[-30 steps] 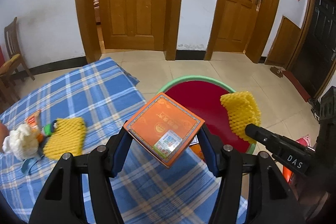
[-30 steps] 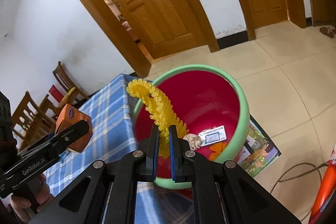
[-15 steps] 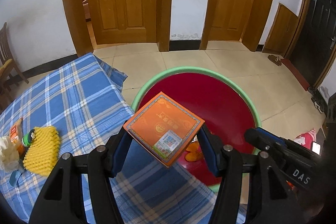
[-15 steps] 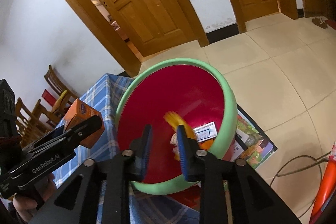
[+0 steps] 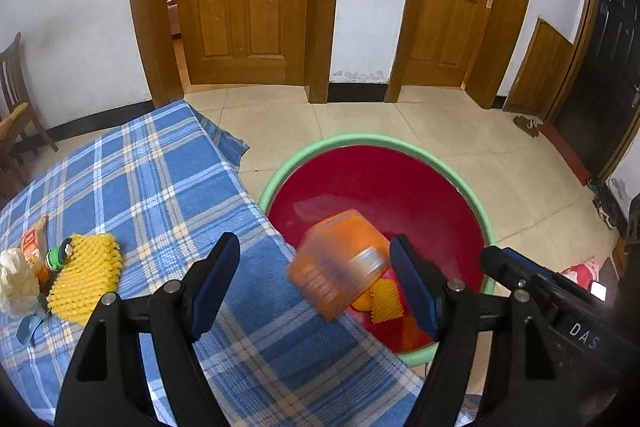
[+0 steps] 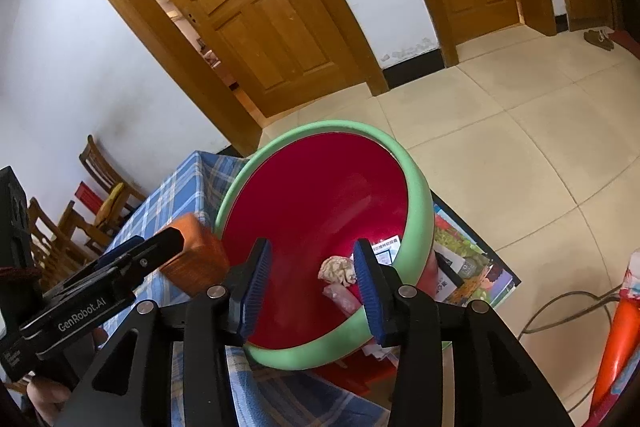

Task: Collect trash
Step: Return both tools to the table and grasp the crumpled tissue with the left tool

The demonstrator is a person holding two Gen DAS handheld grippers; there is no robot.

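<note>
A red bin with a green rim [image 5: 376,141] [image 6: 420,195] stands on the floor beside the table. My left gripper [image 5: 316,277] is open; an orange box [image 5: 340,263] is blurred in mid-air between its fingers, over the bin's near edge. It also shows in the right wrist view [image 6: 196,255]. My right gripper [image 6: 312,283] is open and empty above the bin. A yellow foam net [image 5: 386,301], a crumpled paper ball [image 6: 338,269] and a card lie inside the bin.
The blue plaid tablecloth [image 5: 160,187] carries another yellow foam net [image 5: 86,277], a small green-capped bottle [image 5: 58,257], an orange packet [image 5: 34,247] and a white tissue wad [image 5: 14,283]. Wooden chairs [image 6: 100,195] stand at the left wall. Magazines [image 6: 468,267] lie under the bin.
My left gripper has opened and the orange box is falling free toward the bin. My right gripper has opened wider after dropping its yellow foam net into the bin.
</note>
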